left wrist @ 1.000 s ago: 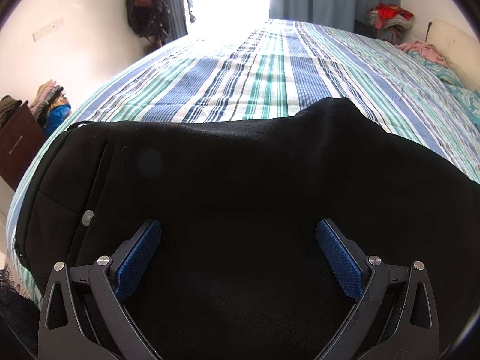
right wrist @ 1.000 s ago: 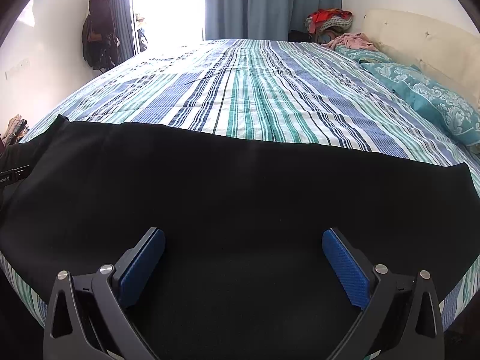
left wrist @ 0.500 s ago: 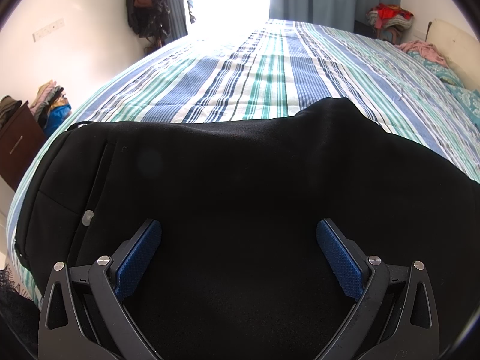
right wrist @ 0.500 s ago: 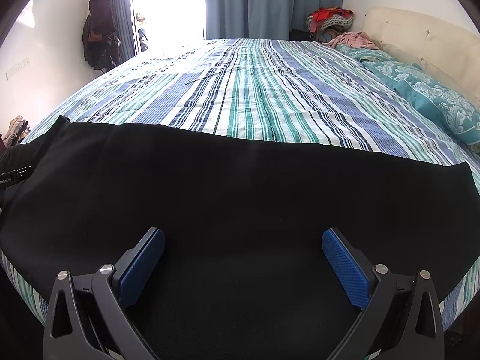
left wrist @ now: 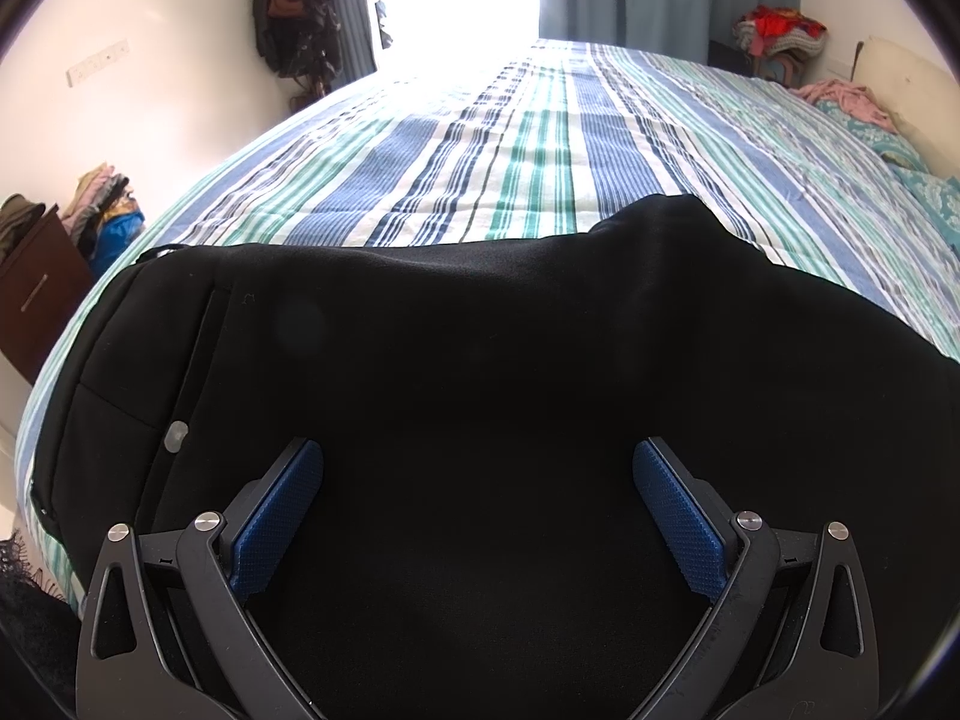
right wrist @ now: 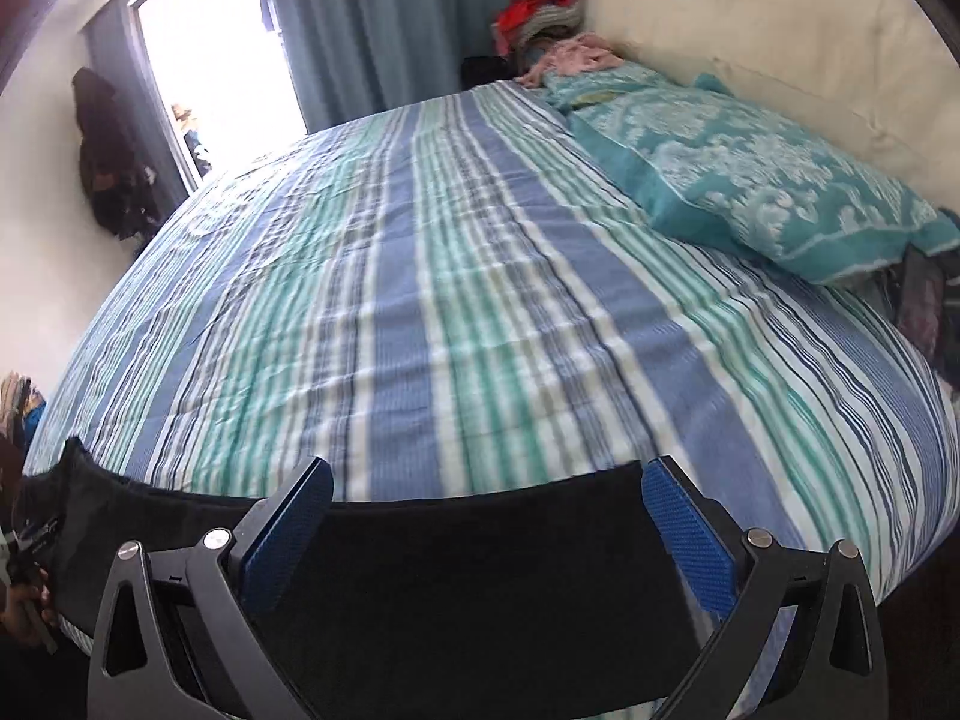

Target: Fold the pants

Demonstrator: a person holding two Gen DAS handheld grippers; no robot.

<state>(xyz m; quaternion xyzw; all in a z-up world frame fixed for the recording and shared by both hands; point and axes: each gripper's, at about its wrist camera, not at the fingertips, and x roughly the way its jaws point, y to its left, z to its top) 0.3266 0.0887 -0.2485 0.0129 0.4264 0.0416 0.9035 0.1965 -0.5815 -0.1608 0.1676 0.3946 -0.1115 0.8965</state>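
Both my left gripper (left wrist: 478,516) and right gripper (right wrist: 487,531) gape wide, holding nothing, above the black pants (left wrist: 480,372); I should pinch the hem corners squarely before lifting.

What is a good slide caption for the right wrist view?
Open right gripper above the black pants on a striped bed.

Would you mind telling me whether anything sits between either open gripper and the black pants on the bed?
Nothing visible does. The left gripper hangs directly over the black pants, and the right gripper over their end; only bare striped bedsheet lies beyond.
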